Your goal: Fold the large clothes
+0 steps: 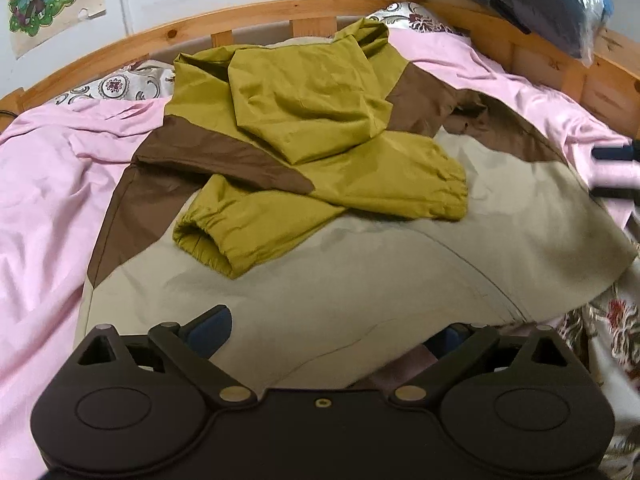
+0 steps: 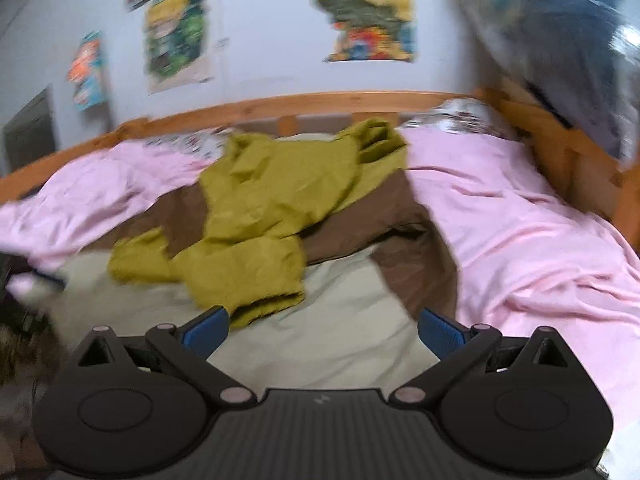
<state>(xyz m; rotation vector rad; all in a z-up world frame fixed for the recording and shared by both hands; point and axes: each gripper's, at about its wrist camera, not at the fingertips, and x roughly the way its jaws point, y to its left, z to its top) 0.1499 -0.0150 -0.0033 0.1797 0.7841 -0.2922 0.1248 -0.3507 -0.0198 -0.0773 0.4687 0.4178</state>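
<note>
nearest the left wrist camera, the left gripper (image 1: 326, 332) has its blue-padded fingers (image 1: 212, 330) spread wide, and the beige hem (image 1: 320, 320) of the jacket (image 1: 304, 184) runs between them. the cloth drapes over the right-hand finger and half hides it, so the fingers straddle the hem edge without pinching it. that looks like a set-up for taking hold of the bottom edge, though nothing is clamped yet.

in the right wrist view, which is blurred, the right gripper (image 2: 322, 330) also has its fingers (image 2: 440, 334) apart and empty, with beige fabric lying in the gap just ahead and the brown panel near the right-hand one. whether the pads touch the cloth cannot be told.

further out, the jacket lies spread on the pink sheet (image 1: 36, 200). both olive sleeves (image 1: 320, 196) are crossed inward over the body, cuffs toward the hem, probably so the garment is a narrower shape ready for folding bottom to top. the hood (image 1: 304, 92) lies bunched beyond them, nearest the wooden bed rail (image 1: 248, 12).

past the rail, posters (image 2: 362, 8) hang on the wall, and a dark bundle in clear plastic (image 1: 560, 4) sits at the far right corner, well apart from the jacket.
</note>
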